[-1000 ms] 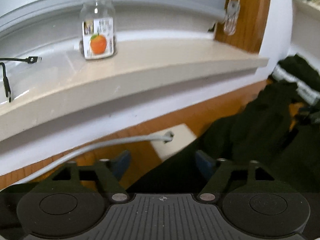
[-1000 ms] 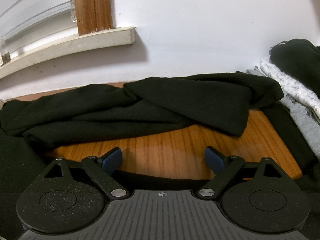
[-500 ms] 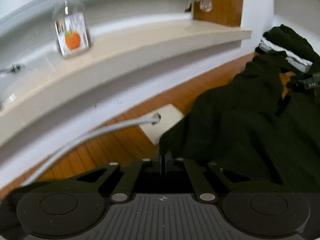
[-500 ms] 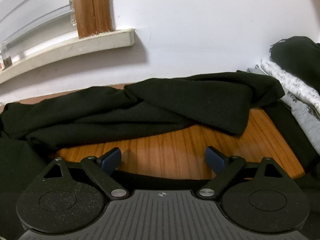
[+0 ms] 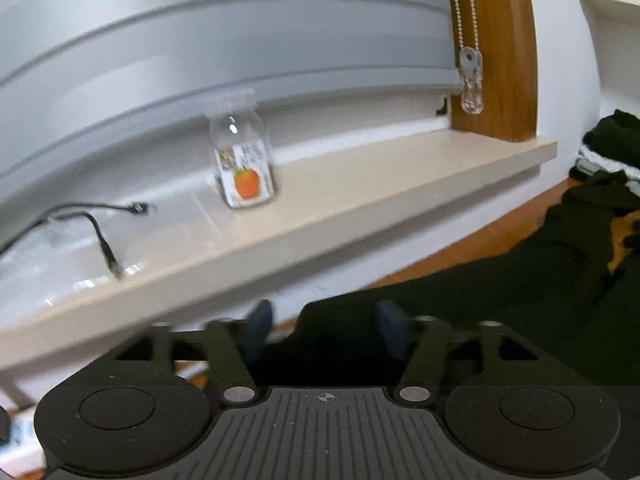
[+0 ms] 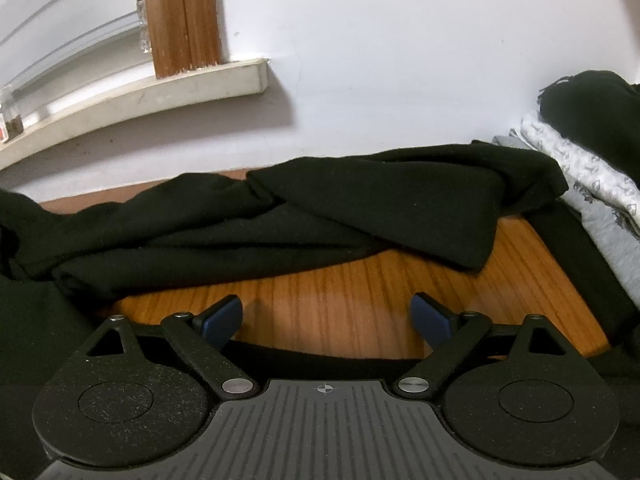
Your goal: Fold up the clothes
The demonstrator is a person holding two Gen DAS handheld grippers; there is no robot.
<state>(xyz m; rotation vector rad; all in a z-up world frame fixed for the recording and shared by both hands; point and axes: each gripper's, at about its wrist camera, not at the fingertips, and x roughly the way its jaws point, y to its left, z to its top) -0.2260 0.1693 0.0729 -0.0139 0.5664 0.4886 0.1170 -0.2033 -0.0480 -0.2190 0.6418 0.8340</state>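
The left tool was pinched tight on the black garment's edge half a second ago; its jaws have just been opening and now stand spread, with a fold of the cloth between the blue pads, though motion blur leaves it unclear whether either pad touches it. This camera's view has swung too: the jar on the sill now sits near the middle of the picture, where before it was at the upper left, and the grey cable seen then below the sill is gone from sight.

The right tool has not changed: jaws wide apart, over bare tabletop, gripping nothing. Below the sill the garment lies bunched along the wall, and its near hem runs just under the right tool.

The jar's label shows an orange fruit; its print is too blurred to read. No other writing is legible.
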